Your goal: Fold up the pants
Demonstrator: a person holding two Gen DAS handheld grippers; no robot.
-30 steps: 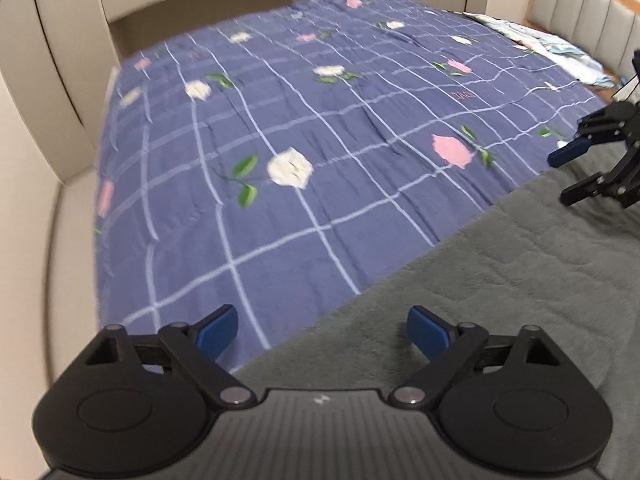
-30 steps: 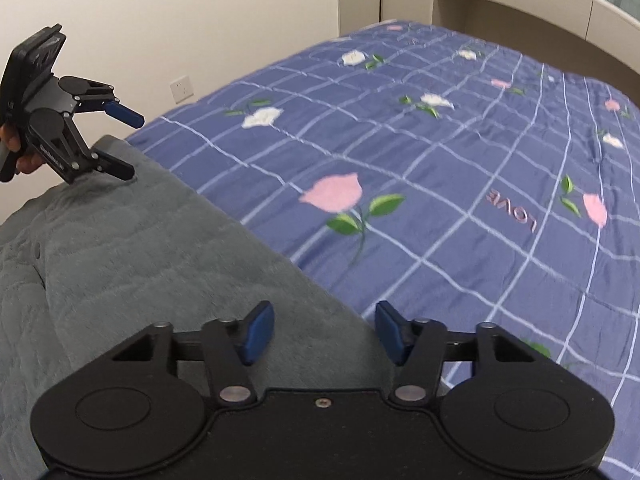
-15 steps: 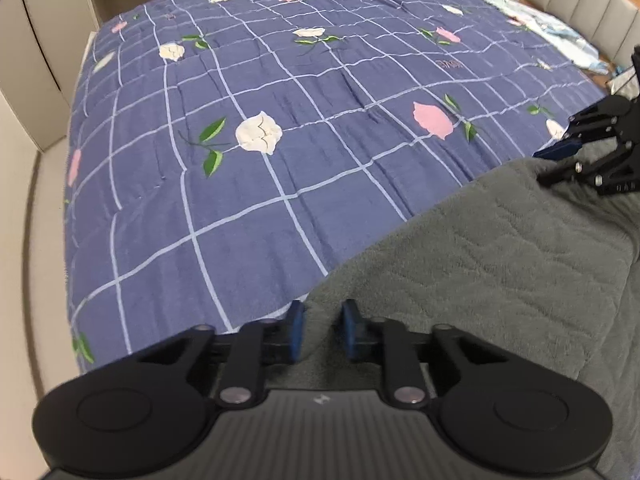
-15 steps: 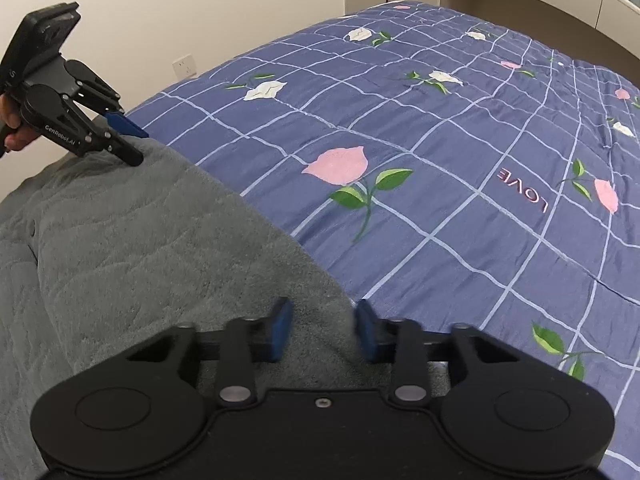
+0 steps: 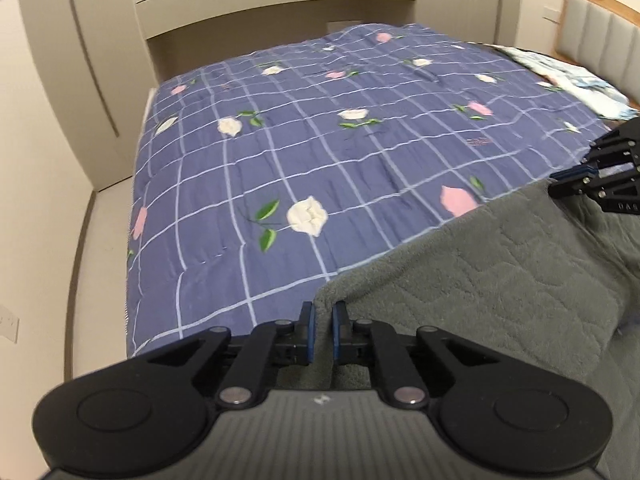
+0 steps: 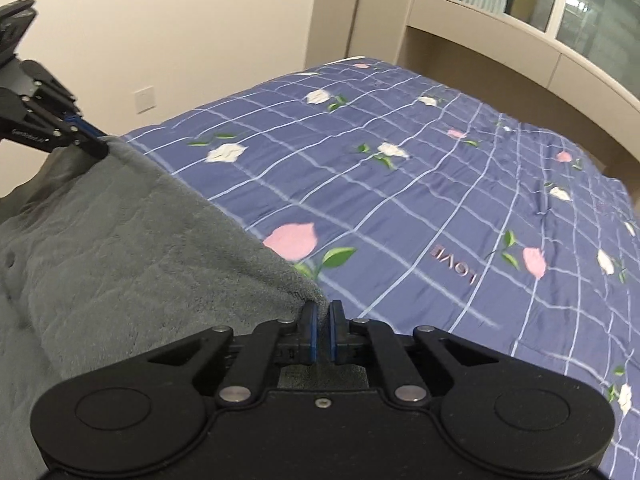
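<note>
Grey fleece pants [image 5: 500,280] spread on a blue checked floral quilt [image 5: 360,152], their far edge stretched between the two tongs. Left gripper [image 5: 321,312]: jaws narrow, clamped on one corner of that edge. Right gripper [image 6: 322,312]: jaws narrow, clamped on the opposite corner. Beyond both tongs the quilt lies bare, a cupboard wall [image 5: 92,60] behind

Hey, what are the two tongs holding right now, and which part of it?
Both hold the grey pants: left tongs and right tongs each pinch a corner of one edge.
</note>
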